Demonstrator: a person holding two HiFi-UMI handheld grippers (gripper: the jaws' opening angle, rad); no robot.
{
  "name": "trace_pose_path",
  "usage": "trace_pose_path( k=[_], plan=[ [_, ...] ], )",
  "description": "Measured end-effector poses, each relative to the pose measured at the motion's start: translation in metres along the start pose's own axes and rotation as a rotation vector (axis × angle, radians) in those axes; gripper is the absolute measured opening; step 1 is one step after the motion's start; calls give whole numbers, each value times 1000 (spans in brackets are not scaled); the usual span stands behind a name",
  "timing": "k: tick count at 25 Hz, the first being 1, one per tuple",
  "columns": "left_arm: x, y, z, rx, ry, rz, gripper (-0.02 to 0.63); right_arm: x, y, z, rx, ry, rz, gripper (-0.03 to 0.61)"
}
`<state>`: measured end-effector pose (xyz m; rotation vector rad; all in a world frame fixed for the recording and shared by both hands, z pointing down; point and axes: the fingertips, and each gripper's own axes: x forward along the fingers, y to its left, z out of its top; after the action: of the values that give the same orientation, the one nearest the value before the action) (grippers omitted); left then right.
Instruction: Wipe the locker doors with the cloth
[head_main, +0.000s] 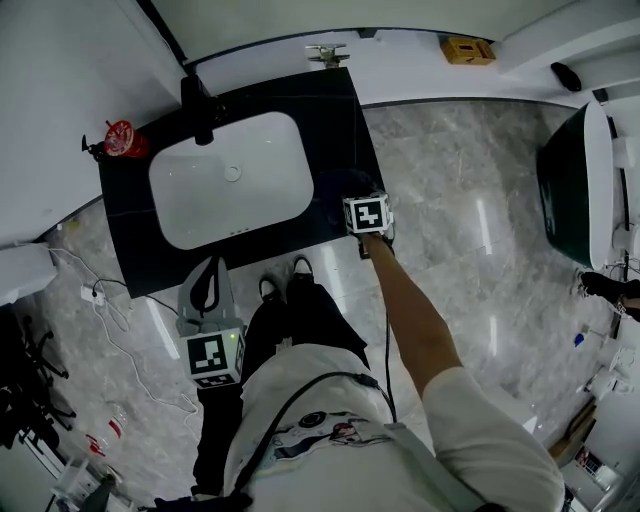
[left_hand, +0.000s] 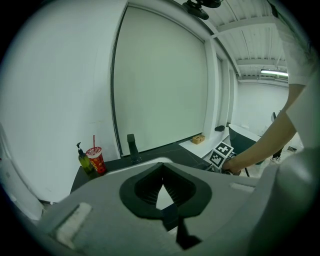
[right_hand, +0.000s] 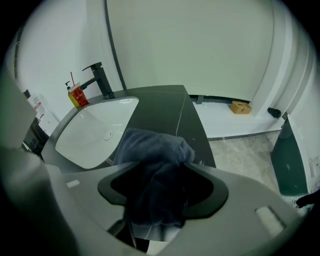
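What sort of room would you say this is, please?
Probably a bathroom or washroom: a white basin sits in a dark counter, with a black tap and a soap bottle on it.

Counter (head_main: 330, 110): basin (head_main: 262, 190) set in; in head view, faucet (head_main: 200, 108) at basin's 11 o'clock, cup (head_main: 122, 138) at 10, cloth (right_hand: 155, 150) at 3.

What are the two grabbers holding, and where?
Nothing is gripped. The dark cloth sits bunched between the right gripper's wide-open jaws, unsqueezed; the left gripper is empty.
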<state>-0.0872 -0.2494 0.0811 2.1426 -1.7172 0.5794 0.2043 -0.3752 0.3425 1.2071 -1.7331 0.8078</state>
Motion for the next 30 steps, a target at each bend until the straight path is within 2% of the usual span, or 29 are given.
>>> trace_pose_path(
  k=[3,6,9,16,22,30],
  plan=[
    [3,-3,-3,1,8,0,2,3,5,0,9,-7,25,228],
    [4,-9,-4,4,12,-7,2,4,13,0,-18,-17,64,139],
    [4,-14,-3,17,7,-6,3,0,17,1,-24,-34,80,100],
    [0,-22,-5,2,8,9,2,-40,28,6,-15,-199,157,94],
    [-2,-35,-5,-3,-19,7,2,-91,37,12,4,-332,183,94],
    [-29,-41,-16,-7,-55,0,2,-172,88,11,-31,-488,237,94]
  ],
)
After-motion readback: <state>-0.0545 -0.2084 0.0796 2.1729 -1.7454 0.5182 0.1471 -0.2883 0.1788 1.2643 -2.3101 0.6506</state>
